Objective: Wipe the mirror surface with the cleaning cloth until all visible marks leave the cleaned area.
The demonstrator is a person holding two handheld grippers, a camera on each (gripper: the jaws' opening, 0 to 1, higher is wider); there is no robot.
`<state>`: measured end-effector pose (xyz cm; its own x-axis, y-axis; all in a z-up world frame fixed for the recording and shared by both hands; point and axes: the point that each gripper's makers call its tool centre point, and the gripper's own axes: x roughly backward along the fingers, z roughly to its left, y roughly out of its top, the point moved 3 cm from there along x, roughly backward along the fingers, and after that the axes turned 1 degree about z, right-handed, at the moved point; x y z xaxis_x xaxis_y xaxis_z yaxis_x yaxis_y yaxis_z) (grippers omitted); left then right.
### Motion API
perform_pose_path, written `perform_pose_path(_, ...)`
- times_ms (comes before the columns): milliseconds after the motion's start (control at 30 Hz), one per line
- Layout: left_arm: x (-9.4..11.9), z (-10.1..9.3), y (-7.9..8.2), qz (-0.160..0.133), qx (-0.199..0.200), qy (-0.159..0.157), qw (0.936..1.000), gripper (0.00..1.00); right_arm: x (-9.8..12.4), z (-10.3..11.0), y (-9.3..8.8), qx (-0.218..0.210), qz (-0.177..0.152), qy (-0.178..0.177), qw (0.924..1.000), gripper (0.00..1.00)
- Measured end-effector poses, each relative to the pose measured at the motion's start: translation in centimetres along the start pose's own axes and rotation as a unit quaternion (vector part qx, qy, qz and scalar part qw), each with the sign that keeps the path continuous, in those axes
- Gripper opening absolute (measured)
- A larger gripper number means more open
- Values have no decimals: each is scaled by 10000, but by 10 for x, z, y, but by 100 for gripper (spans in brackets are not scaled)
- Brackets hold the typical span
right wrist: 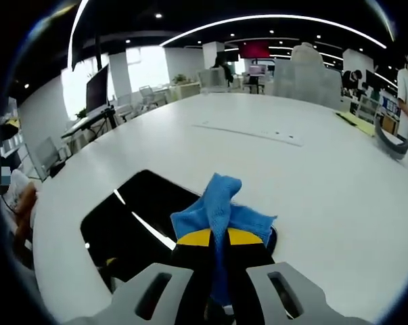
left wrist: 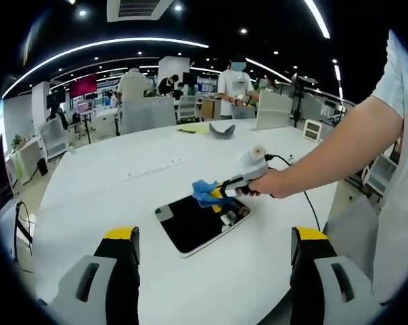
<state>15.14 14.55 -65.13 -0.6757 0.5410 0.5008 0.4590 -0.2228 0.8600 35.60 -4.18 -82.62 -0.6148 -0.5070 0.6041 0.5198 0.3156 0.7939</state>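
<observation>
A dark rectangular mirror (left wrist: 198, 222) lies flat on the white table (left wrist: 122, 183). In the left gripper view my right gripper (left wrist: 217, 195) reaches in from the right, held by a hand, and is shut on a blue cleaning cloth (left wrist: 204, 191) at the mirror's far edge. My left gripper (left wrist: 214, 247) hangs open in front of the mirror, nothing between its jaws. In the right gripper view the blue cloth (right wrist: 220, 210) is pinched between my right gripper's (right wrist: 219, 238) jaws, and the mirror (right wrist: 139, 220) lies to the left, reflecting ceiling lights.
A grey curved object (left wrist: 222, 130) and a yellow sheet (left wrist: 193, 128) lie at the table's far side. A person (left wrist: 235, 89) stands beyond the table among chairs and desks. A cable (left wrist: 305, 196) trails from the right gripper over the table edge.
</observation>
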Motion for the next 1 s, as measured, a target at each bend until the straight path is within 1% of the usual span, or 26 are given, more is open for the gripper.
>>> perform_pose_path(133,0,1,0,-4,18,2,10000,93,0,2,0,-34,-19,-80,10000,2)
perform_pose_path(333,0,2,-1,5,-18,23,10000,93,-1,0,0,-128,-13,-104,9999,2)
perform_pose_path(367,1,3,-1,8,-17,28,10000,93,-1,1,0,-87,0,-121,9999,2)
perform_pose_path(400,1,3,-1,10,-16,27,10000,93,-1,2,0,44,24,-140,9999,2)
perform_pose_path(633,2,3,-1,-3,14,51,10000,93,-3,2,1,-83,28,-143,9999,2)
perform_pose_path(1000,9,2,-1,-16,28,104,9999,93,-9,6,6,-66,77,-80,9999,2)
